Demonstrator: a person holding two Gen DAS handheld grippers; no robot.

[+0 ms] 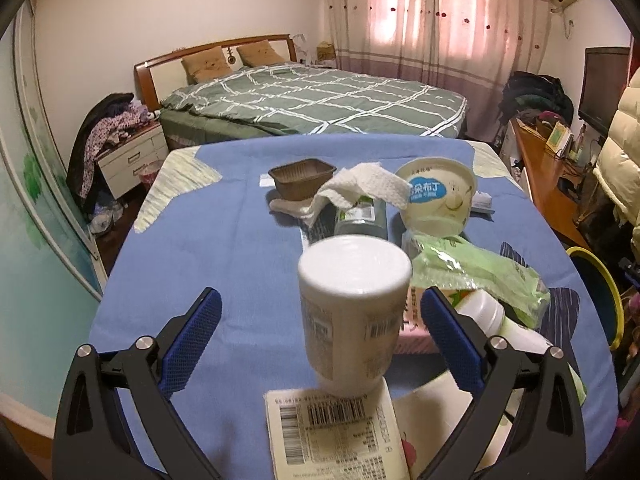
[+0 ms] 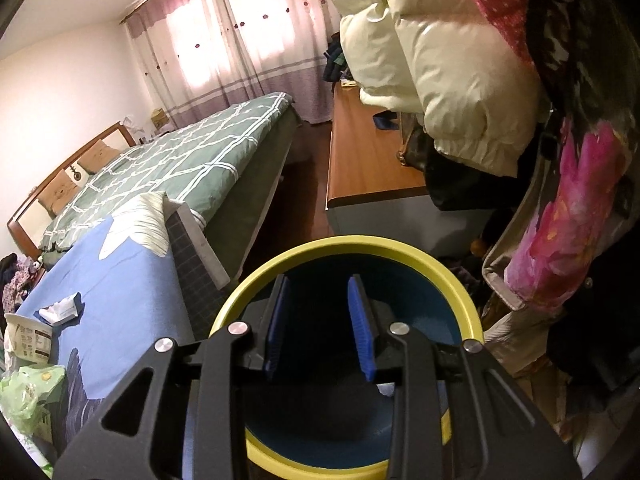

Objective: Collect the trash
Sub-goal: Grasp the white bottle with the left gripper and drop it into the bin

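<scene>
the left gripper (image 1: 320, 332) has its jaws spread wide around an upright white bottle (image 1: 352, 316) on the tabletop (image 1: 240, 248) — pads clear of it; the right gripper (image 2: 320, 328) hangs over the yellow-rimmed bin (image 2: 360, 248), jaws parted, empty.

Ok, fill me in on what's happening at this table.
A person is clearing trash with two handheld tools. The left tool stands open around an upright white bottle on the blue tablecloth, pads not touching it. The right tool hangs partly open and empty over the yellow-rimmed bin. Cups, tissue and wrappers remain on the table.
</scene>
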